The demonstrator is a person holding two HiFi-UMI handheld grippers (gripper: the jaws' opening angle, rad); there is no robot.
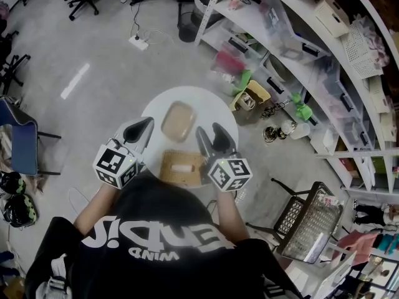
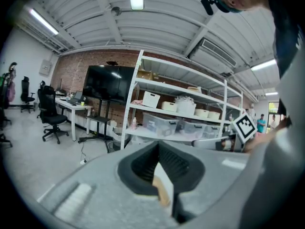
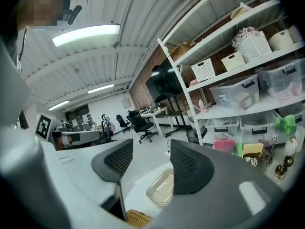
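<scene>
A round white table (image 1: 212, 104) stands in front of me. On it lies a shallow tan plastic container (image 1: 177, 120), also seen in the right gripper view (image 3: 161, 187). Nearer to me sits a woven basket (image 1: 182, 167) with a white item inside; its edge shows in the right gripper view (image 3: 138, 218). My left gripper (image 1: 148, 123) hovers at the table's left edge, just left of the container, its jaws shut with nothing held (image 2: 158, 149). My right gripper (image 1: 209, 129) is open above the table's right side, beside the container and the basket (image 3: 151, 144).
Long white shelves (image 1: 312, 55) with clear bins and boxes run along the right. A wire basket cart (image 1: 312, 223) stands at the lower right. A blue chair (image 1: 22, 142) is on the left, and a power strip (image 1: 138, 41) lies on the floor beyond the table.
</scene>
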